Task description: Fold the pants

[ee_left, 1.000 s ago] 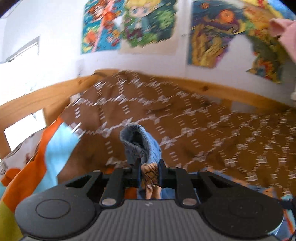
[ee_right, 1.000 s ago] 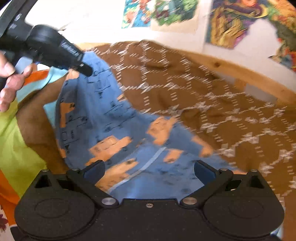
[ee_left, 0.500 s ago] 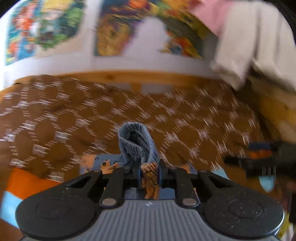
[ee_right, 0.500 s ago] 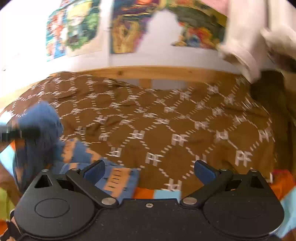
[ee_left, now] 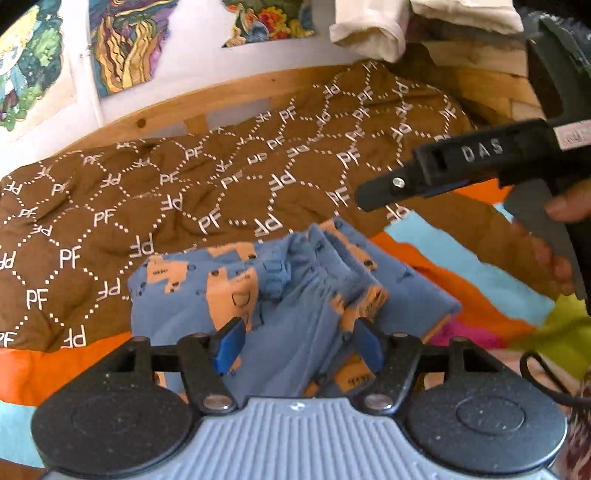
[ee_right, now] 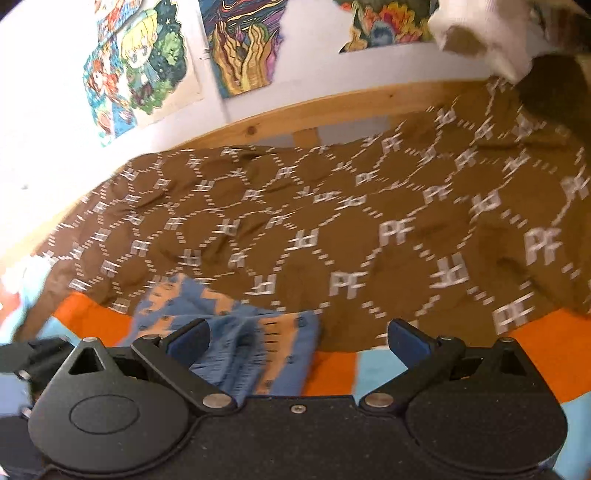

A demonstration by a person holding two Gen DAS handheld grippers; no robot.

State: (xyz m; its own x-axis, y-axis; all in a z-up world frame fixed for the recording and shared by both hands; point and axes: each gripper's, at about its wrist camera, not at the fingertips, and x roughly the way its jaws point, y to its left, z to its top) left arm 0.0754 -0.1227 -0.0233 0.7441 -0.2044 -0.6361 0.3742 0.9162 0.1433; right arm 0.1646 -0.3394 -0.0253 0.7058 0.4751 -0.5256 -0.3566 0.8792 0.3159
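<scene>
Closest in, the left gripper (ee_left: 297, 341) has just been opening: its blue pads stand apart with the folded pants (ee_left: 280, 295) lying between them, no longer pinched. The right gripper (ee_right: 297, 338) also has its jaws spread wide, with nothing between them; in the left wrist view it hovers at the right, in a person's hand (ee_left: 554, 236).

The pants, blue with orange animal prints, rest as a small bundle on the striped sheet (ee_left: 461, 258), their far edge just touching the brown blanket (ee_left: 147, 206). They look like light, soft knit: limp, easy to crease, likely to slump or spring open once released. The ribbed waistband or the stacked folded edges seem the surest places to pinch, several layers at once.

The sheet carries orange, light-blue and yellow-green bands over a soft bed. Beyond it, the rumpled "PF"-patterned blanket reaches a pine bed frame (ee_right: 332, 99). Colourful posters (ee_right: 136, 70) hang on the white wall, and pale cloth (ee_left: 369, 26) drapes at the upper right.
</scene>
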